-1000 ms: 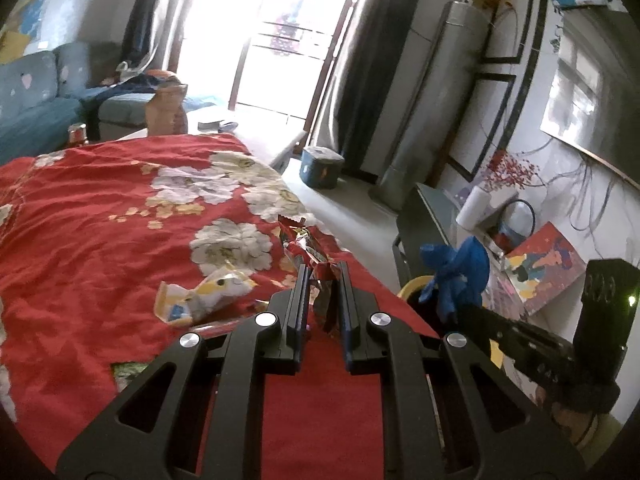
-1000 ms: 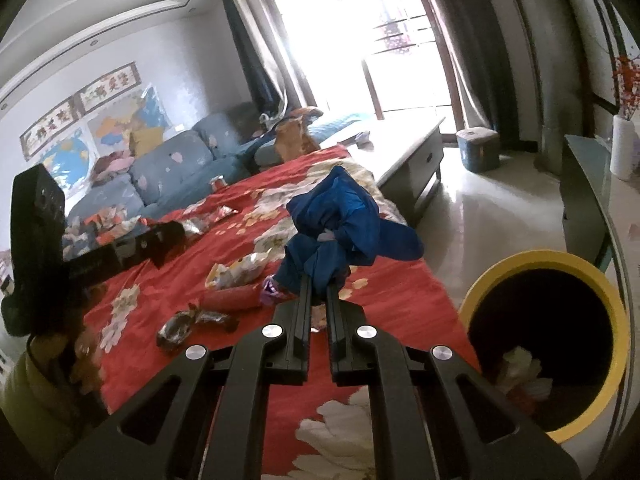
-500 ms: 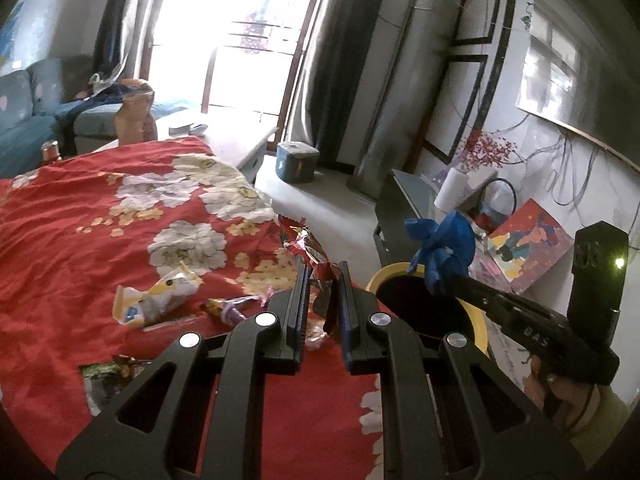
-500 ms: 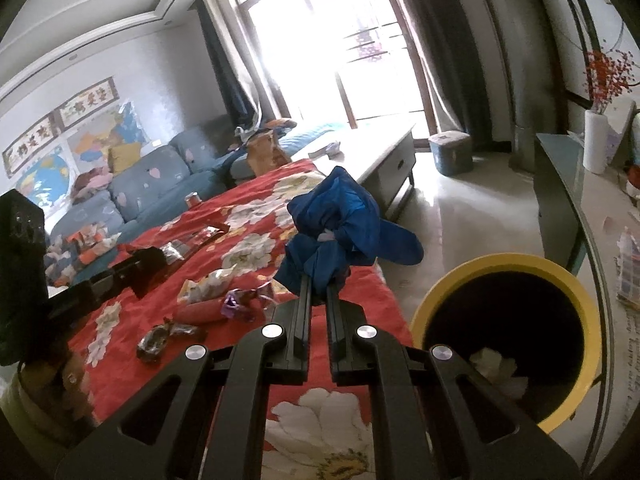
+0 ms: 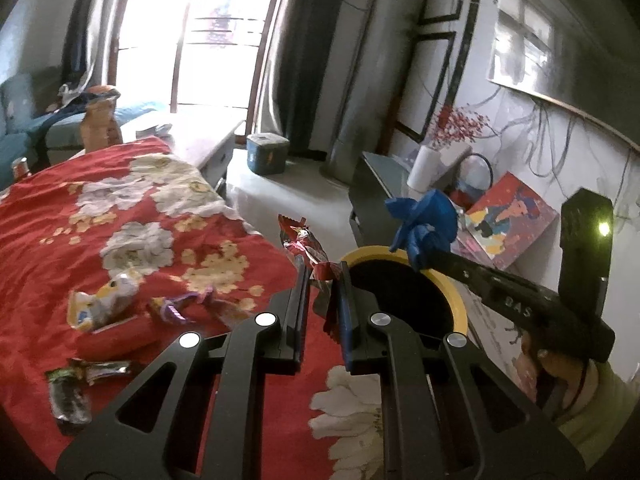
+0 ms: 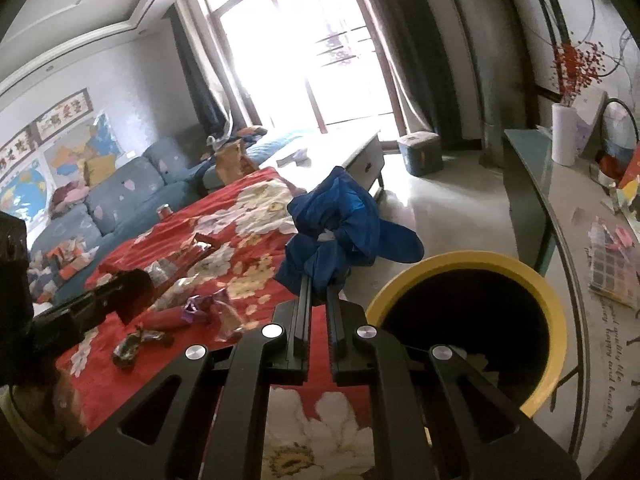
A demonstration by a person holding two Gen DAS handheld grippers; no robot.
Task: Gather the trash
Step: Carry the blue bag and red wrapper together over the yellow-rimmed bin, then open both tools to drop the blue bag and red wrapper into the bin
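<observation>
Fingers of the left gripper (image 5: 323, 276) are clamped on a red foil wrapper (image 5: 306, 246), held above the edge of the red floral cloth (image 5: 48, 216). The right gripper (image 6: 319, 292) is clamped on a crumpled blue bag (image 6: 344, 220) beside the yellow-rimmed bin (image 6: 556, 312).

You are carrying both loads sideways off the red floral cloth (image 5: 120, 208) toward the yellow-rimmed bin (image 6: 556, 320). In the left wrist view the bin is coming into sight from behind the left gripper (image 5: 322, 276), its dark mouth now opening just past the red foil wrapper (image 5: 304, 246); the loose wrappers on the cloth are sliding left and down in frame. In the right wrist view the bin is getting bigger and shifting toward centre, closing in on the blue bag (image 6: 340, 228) in the right gripper (image 6: 318, 284).
</observation>
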